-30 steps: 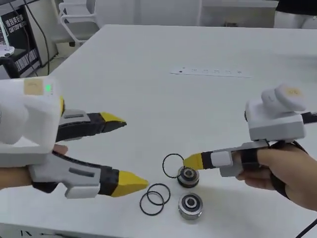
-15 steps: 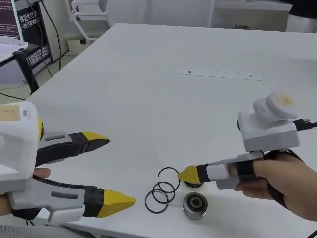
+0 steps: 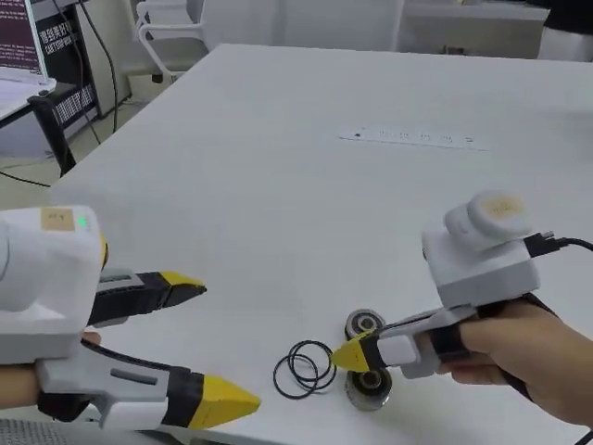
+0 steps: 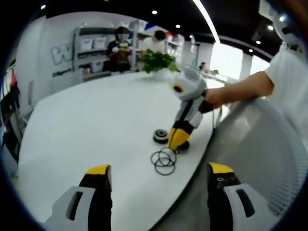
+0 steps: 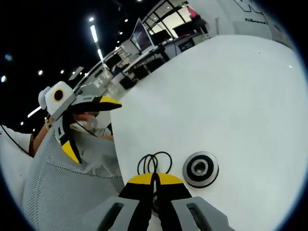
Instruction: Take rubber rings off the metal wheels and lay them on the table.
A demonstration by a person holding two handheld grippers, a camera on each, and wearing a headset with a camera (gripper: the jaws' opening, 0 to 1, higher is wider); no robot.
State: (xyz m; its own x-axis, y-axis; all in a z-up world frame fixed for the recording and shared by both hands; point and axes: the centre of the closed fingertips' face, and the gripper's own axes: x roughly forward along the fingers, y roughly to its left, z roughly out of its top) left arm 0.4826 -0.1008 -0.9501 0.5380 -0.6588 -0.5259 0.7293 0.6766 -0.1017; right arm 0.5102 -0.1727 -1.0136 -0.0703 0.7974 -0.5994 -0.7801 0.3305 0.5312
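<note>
Two metal wheels lie near the table's front edge: one bare wheel [image 3: 364,324] [image 4: 160,135] [image 5: 200,169], and a nearer wheel [image 3: 372,387] partly under the right gripper's tip. Overlapping black rubber rings [image 3: 306,366] [image 4: 163,160] [image 5: 153,162] lie flat just left of the wheels. My right gripper [image 3: 343,355] [image 5: 154,179] is shut, its yellow tip touching or just above the near wheel, next to the rings; nothing shows between the jaws. My left gripper [image 3: 218,345] [image 4: 159,171] is open and holds nothing, off to the left of the rings. It also shows in the right gripper view [image 5: 94,128].
The white table [image 3: 278,185] stretches far back with a flush socket strip [image 3: 412,139] in its middle. The front edge runs just below the wheels. White chairs [image 3: 171,37] and a dark stand [image 3: 56,83] are beyond the left edge. People stand far off by shelves [image 4: 120,45].
The right gripper's tip has come off the far wheel and moved nearer, over the near wheel. The separate ring now overlaps the other two. The left gripper has sunk lower left in the picture.
</note>
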